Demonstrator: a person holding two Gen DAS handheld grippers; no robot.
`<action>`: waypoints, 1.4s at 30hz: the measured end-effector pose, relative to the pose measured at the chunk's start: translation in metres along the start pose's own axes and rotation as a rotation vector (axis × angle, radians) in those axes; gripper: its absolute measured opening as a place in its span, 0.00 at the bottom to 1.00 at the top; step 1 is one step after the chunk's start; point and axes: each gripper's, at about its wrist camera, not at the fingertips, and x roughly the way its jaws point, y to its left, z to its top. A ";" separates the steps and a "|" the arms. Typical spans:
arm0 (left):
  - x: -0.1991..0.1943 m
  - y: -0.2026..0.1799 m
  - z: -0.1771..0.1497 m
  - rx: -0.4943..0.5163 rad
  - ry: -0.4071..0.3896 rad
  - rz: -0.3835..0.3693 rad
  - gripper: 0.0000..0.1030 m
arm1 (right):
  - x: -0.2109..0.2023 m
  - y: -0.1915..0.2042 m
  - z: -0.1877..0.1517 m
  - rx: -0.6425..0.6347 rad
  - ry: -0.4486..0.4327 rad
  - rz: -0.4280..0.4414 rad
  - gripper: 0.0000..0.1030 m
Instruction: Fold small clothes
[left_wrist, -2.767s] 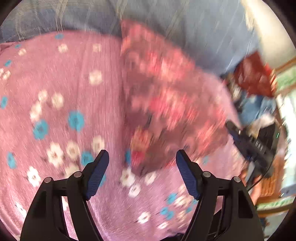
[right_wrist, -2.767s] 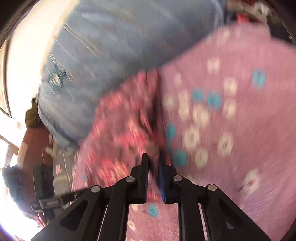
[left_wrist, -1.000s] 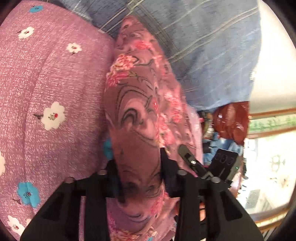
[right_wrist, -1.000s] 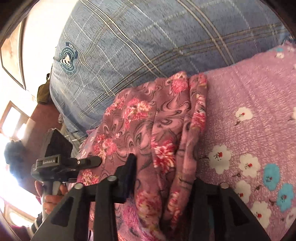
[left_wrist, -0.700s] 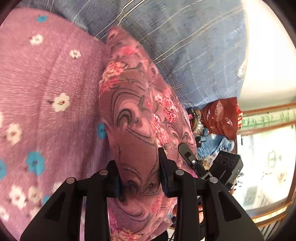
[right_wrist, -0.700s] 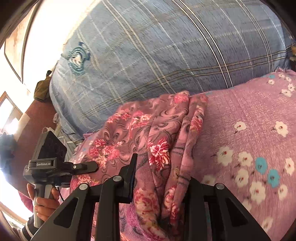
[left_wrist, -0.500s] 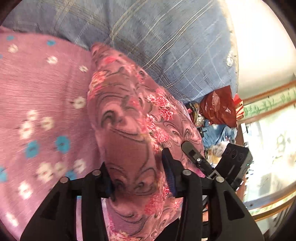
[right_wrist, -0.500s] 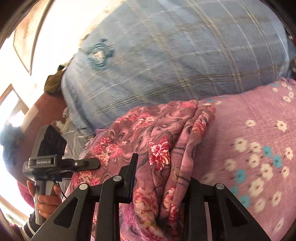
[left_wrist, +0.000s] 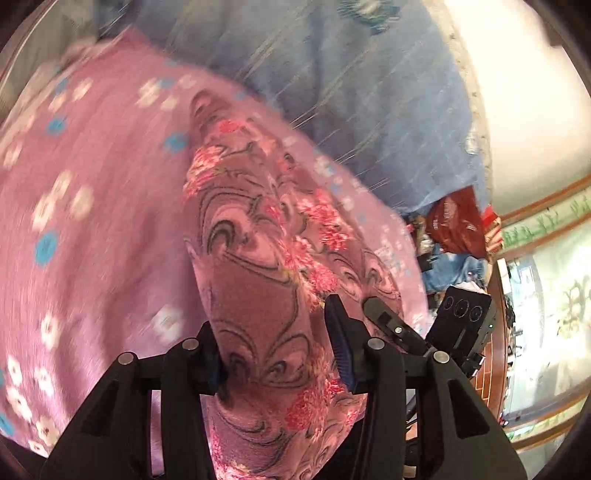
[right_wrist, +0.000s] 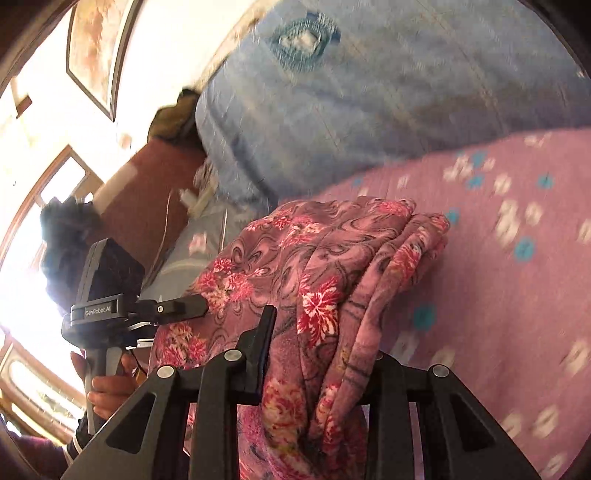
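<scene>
A big blue checked pillow (left_wrist: 369, 110) sits behind the pink flowered bedsheet (left_wrist: 103, 221). The left tongs (left_wrist: 277, 354) and right tongs (right_wrist: 321, 354) both pinch the folded flowery cloth (right_wrist: 314, 266), held just over the sheet. A hand (right_wrist: 110, 387) grips the left handle.

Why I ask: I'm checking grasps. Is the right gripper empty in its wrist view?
No: the folded floral garment sits bunched between the fingers of the right gripper.
</scene>
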 end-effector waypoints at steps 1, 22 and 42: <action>0.005 0.012 -0.004 -0.019 0.013 0.017 0.42 | 0.005 -0.002 -0.006 0.007 0.017 0.003 0.29; 0.052 -0.006 0.084 0.127 -0.074 0.268 0.78 | 0.042 -0.034 0.050 0.085 -0.013 -0.159 0.08; 0.060 -0.004 -0.013 0.341 -0.009 0.440 0.95 | 0.001 -0.047 -0.044 -0.025 0.113 -0.117 0.31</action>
